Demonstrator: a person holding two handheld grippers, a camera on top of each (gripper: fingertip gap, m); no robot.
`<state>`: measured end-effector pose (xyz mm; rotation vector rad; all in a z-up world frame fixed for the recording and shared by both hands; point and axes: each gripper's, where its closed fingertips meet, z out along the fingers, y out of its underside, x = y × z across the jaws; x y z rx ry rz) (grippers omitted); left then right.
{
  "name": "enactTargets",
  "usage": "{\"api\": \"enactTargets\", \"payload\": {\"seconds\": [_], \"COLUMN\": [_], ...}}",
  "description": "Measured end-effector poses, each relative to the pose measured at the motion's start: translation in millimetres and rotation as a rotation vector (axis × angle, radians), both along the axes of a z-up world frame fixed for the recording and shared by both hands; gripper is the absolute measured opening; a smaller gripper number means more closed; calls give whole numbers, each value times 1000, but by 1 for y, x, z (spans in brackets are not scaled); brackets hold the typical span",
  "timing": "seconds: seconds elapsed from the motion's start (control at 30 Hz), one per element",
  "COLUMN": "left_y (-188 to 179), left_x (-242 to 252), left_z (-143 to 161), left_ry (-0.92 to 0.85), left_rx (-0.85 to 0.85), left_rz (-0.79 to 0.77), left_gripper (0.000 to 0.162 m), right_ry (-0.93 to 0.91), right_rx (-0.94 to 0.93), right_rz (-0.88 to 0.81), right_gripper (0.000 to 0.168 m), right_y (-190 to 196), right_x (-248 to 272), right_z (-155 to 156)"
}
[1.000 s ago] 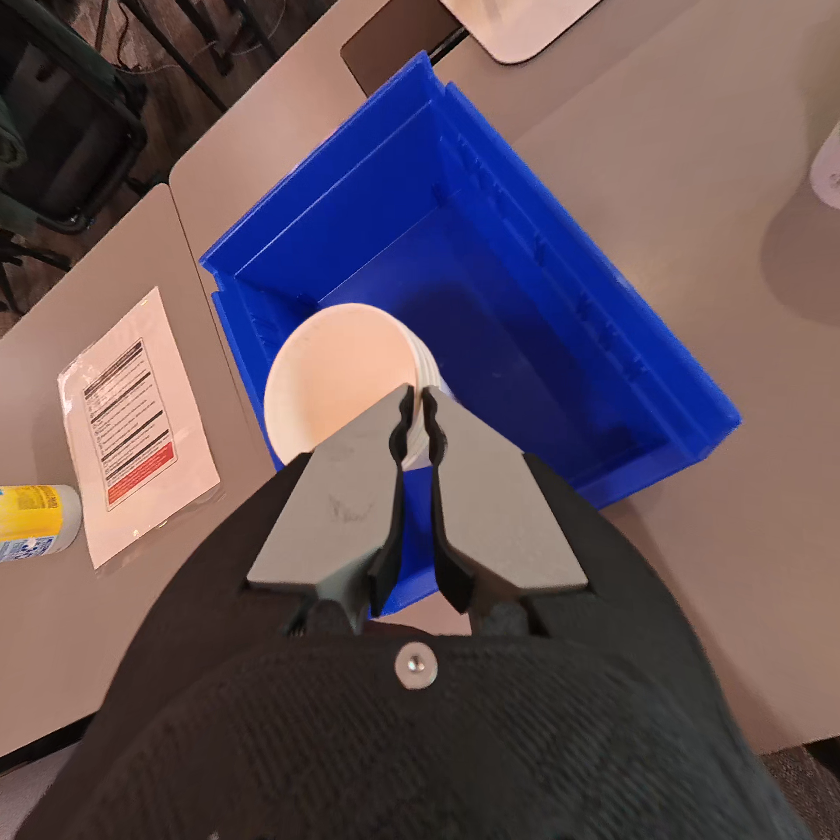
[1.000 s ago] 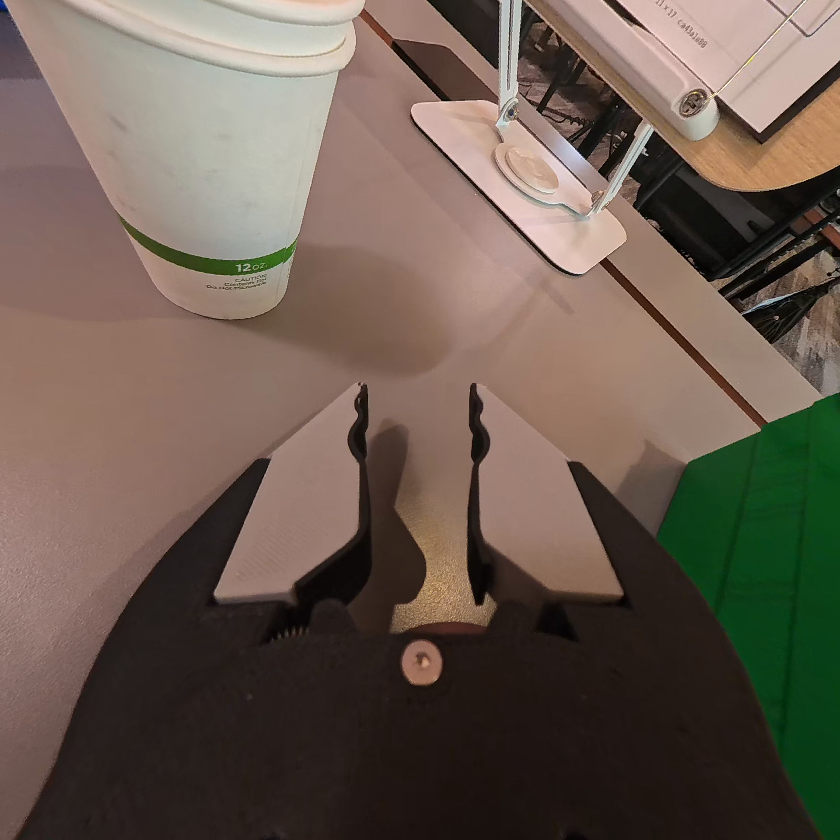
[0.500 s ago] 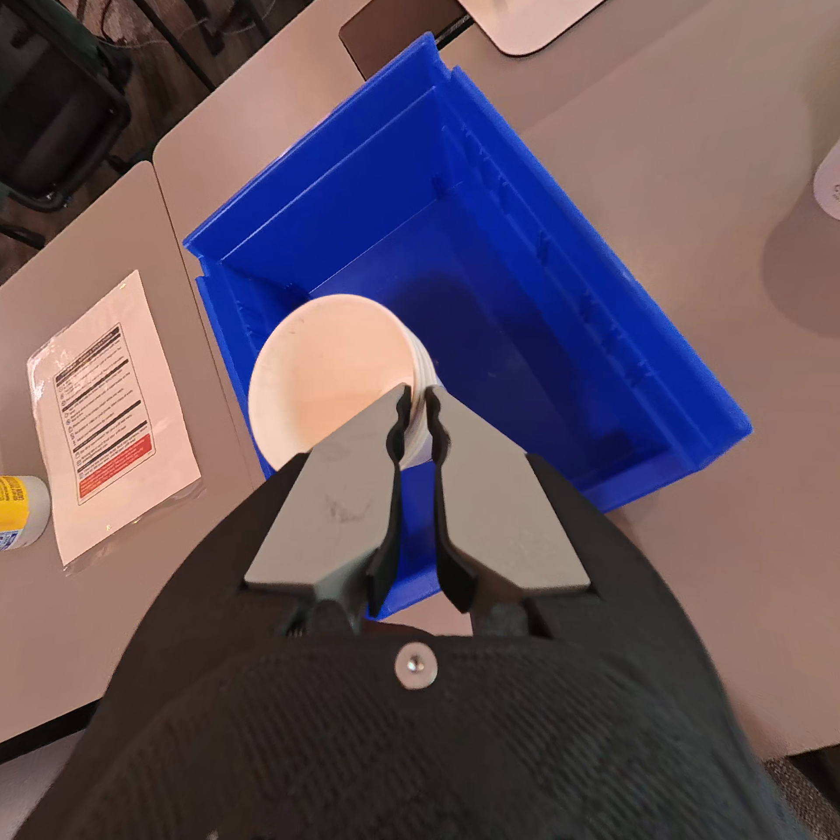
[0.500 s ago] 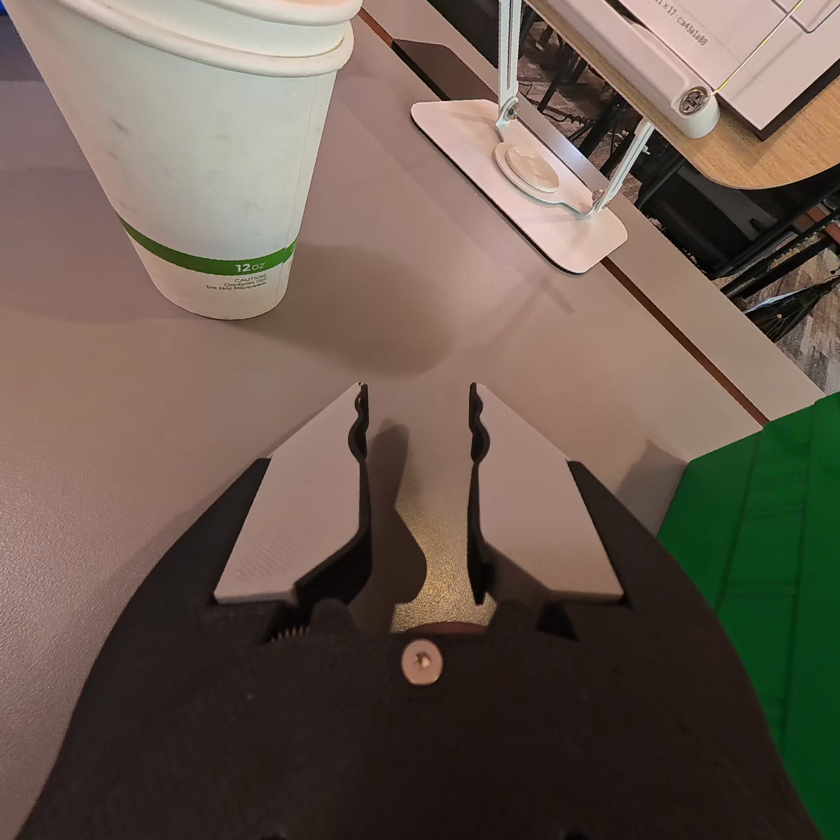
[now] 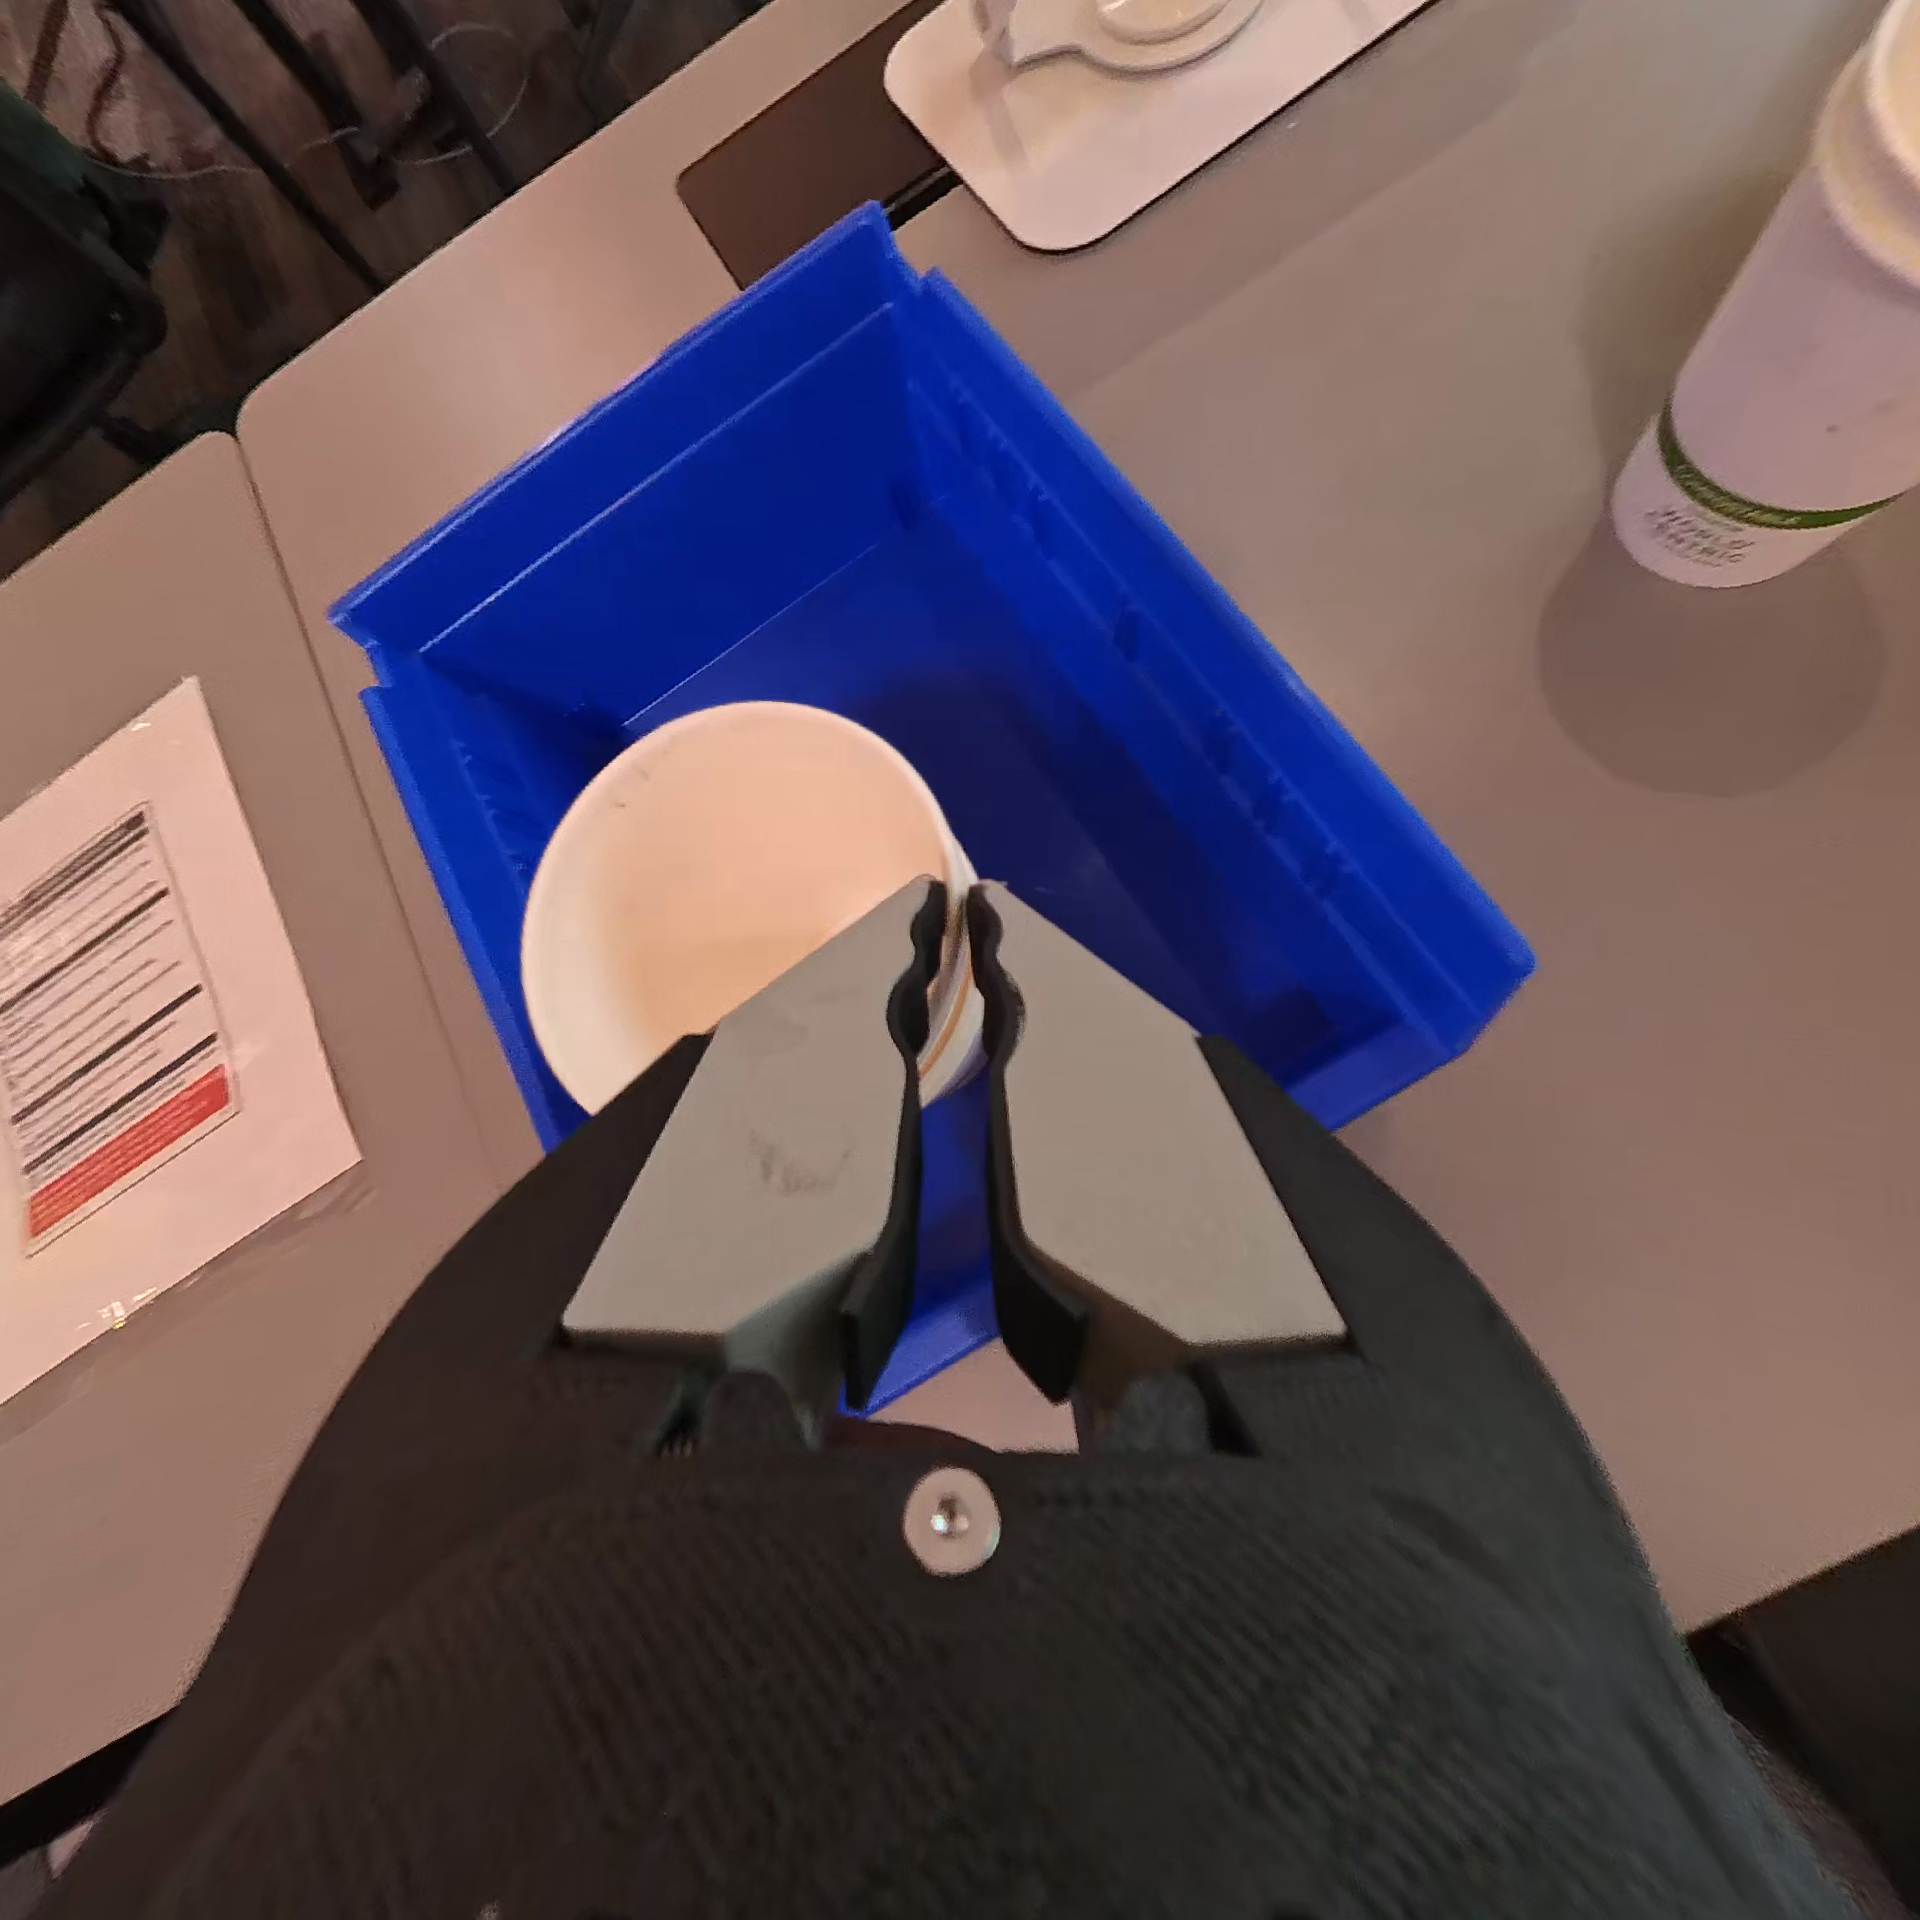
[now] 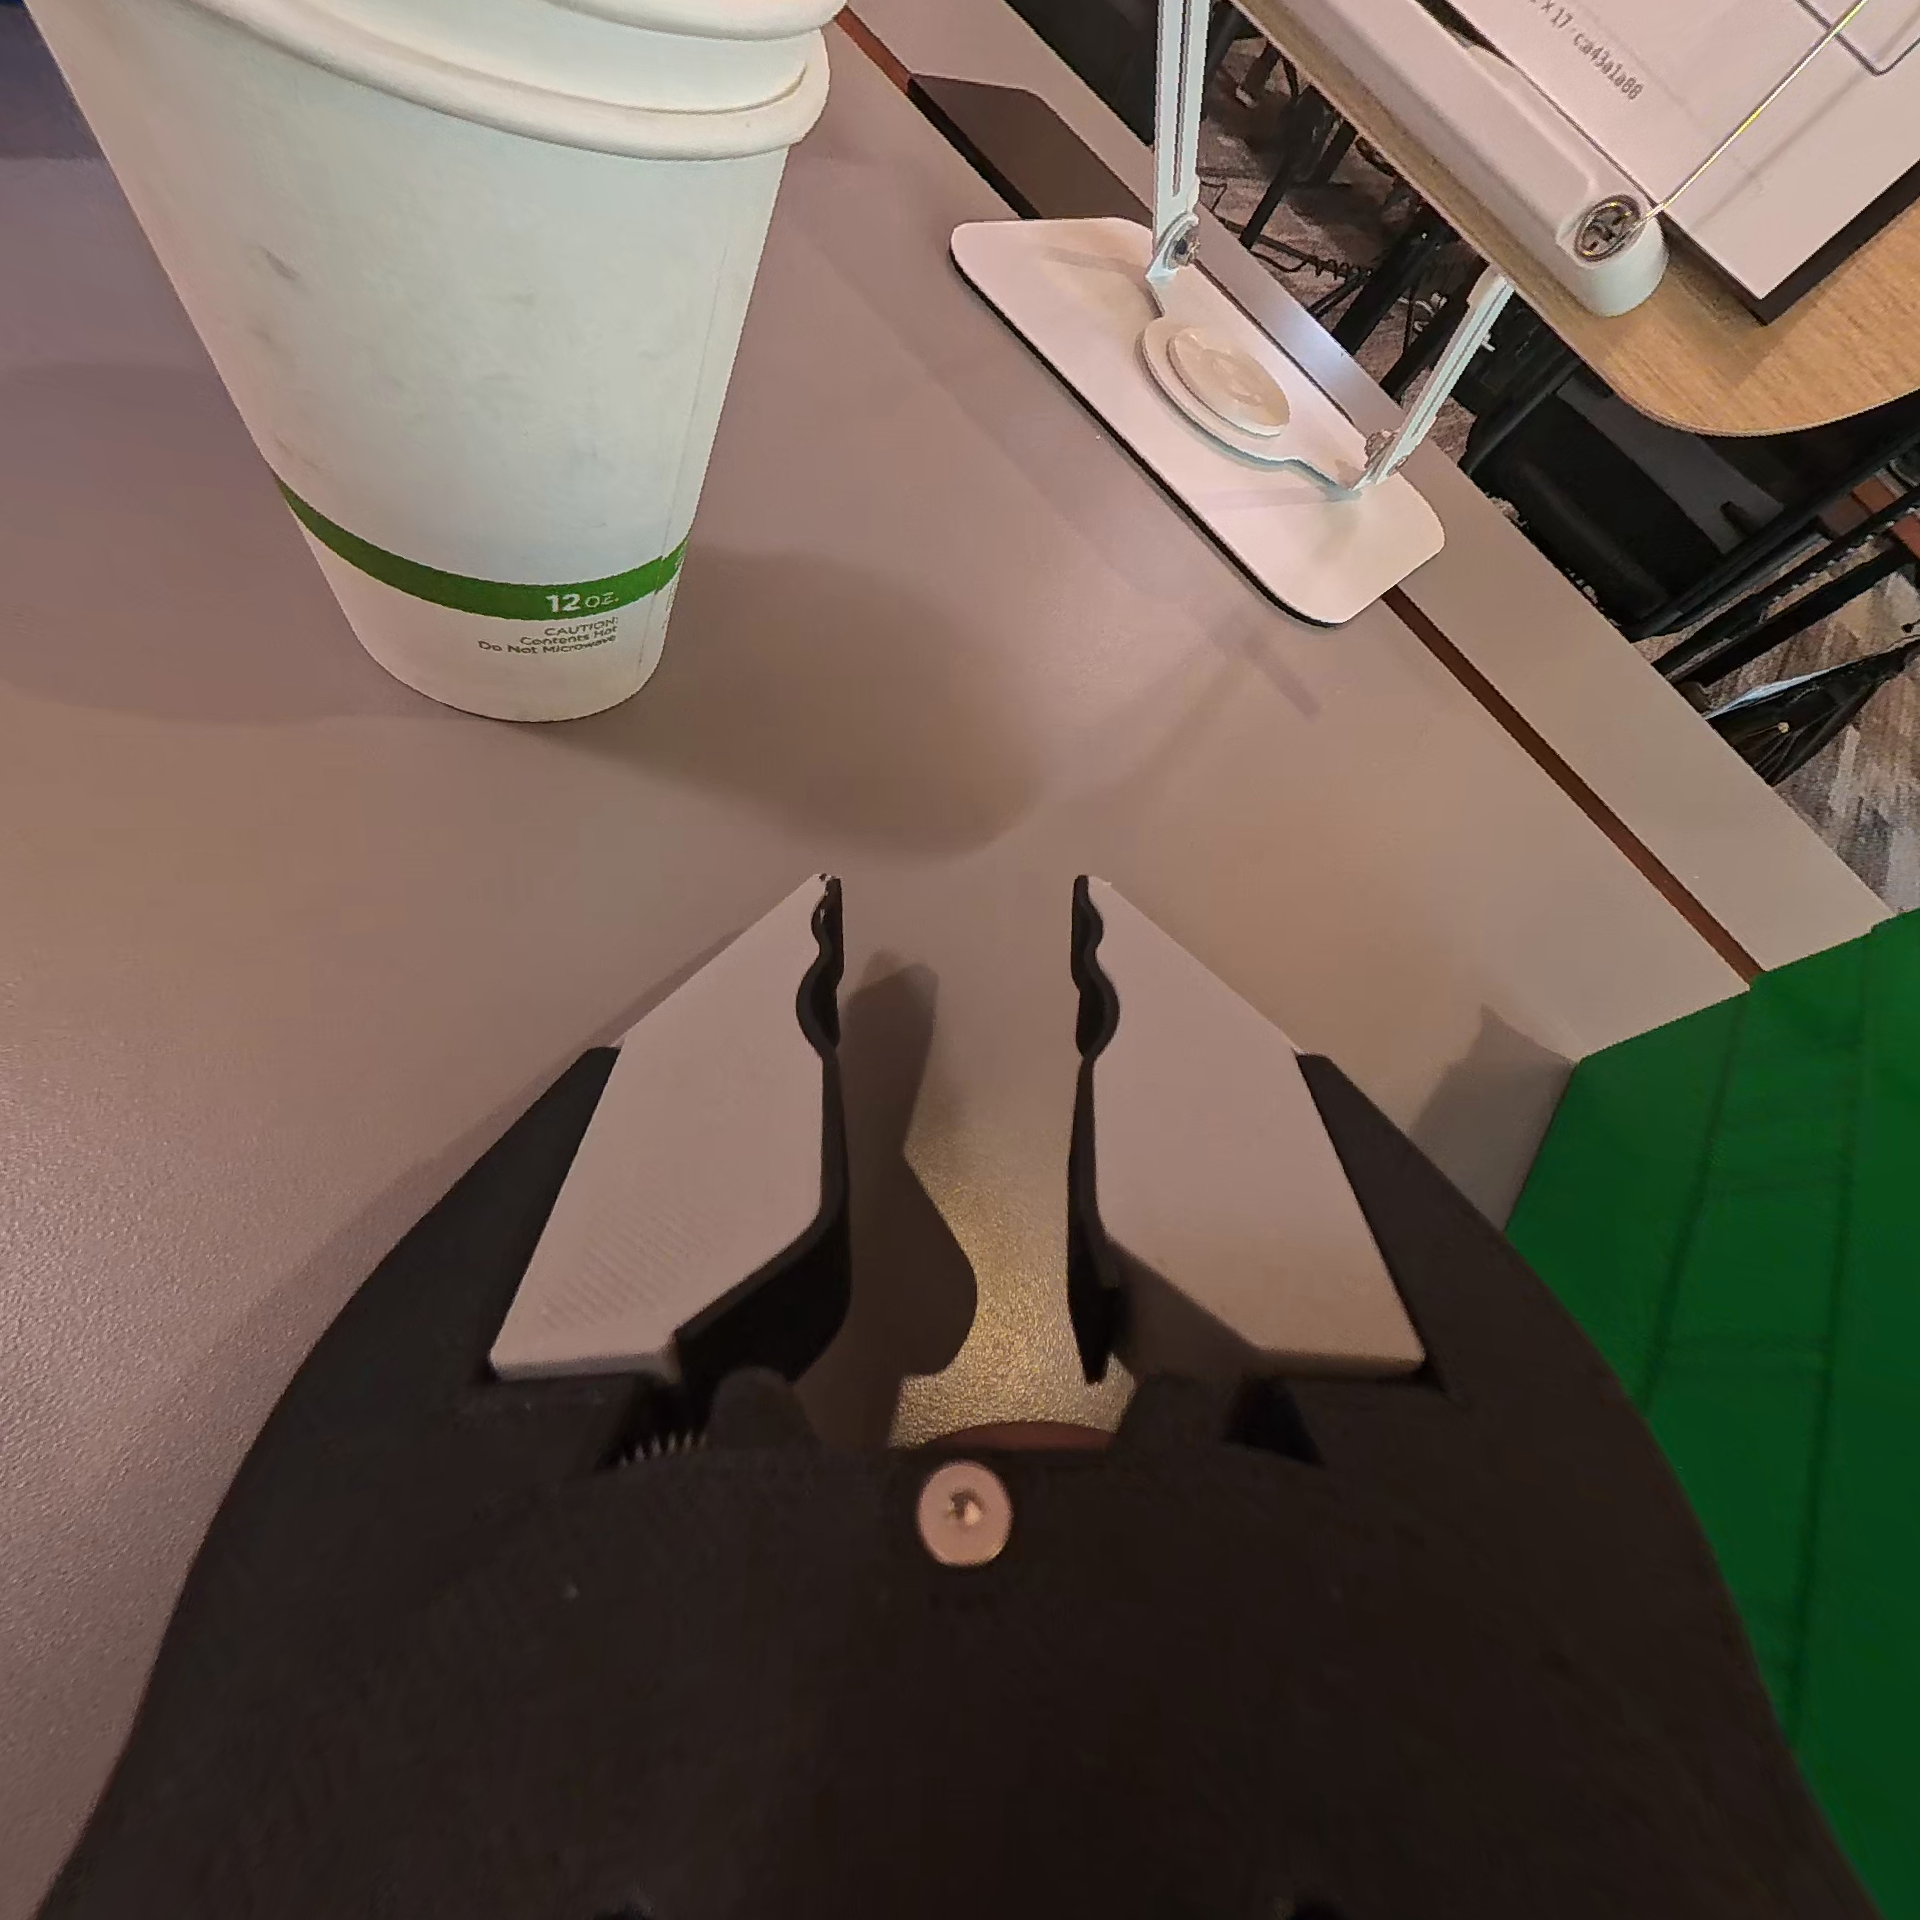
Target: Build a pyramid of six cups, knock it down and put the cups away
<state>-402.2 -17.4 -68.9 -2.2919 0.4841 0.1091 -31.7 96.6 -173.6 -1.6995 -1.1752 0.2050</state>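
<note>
My left gripper (image 5: 956,906) is shut on the rim of a nested stack of white paper cups (image 5: 717,894), mouth up, held above the near left corner of a blue bin (image 5: 1143,644). The bin's floor shows nothing in it. A second stack of white cups with a green band (image 6: 499,343) stands upright on the grey table; it also shows in the left wrist view (image 5: 1787,343) at the far right. My right gripper (image 6: 954,914) is open and empty, low over the table, a little in front and to the right of that stack.
A white lamp base (image 6: 1195,416) sits at the table's far edge, also seen beyond the bin (image 5: 1132,94). A laminated sheet (image 5: 125,997) lies left of the bin. A green bin (image 6: 1745,1403) is at my right. A table seam and edge (image 6: 1621,831) run behind. Tip to tip, the grippers are about 40 cm apart.
The left gripper with its cup stack has shifted right over the bin, bringing the standing cup stack into view; the yellow bottle at the left has left the frame. The right gripper has not moved.
</note>
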Motion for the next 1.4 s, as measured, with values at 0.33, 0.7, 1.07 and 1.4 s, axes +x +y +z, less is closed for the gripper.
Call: {"api": "enactTargets", "payload": {"seconds": [0.33, 0.7, 1.07, 1.4], "left_y": [-2, -8, -9, 2], "left_x": [16, 26, 30, 4], "left_z": [3, -5, -3, 34], "left_ry": [-199, -406, -484, -145], "left_rx": [-15, -66, -52, 127], "left_rz": [-36, -69, -103, 10], "left_gripper": [1, 2, 2, 1], "right_ry": [-7, -19, -19, -25], "right_rx": [2, 5, 4, 7], "right_rz": [4, 9, 11, 13], "right_gripper": [41, 41, 41, 41], "right_y": [-1, -1, -2, -2], "right_x": [-1, -1, -1, -2], "right_z": [-1, -2, -2, -3]}}
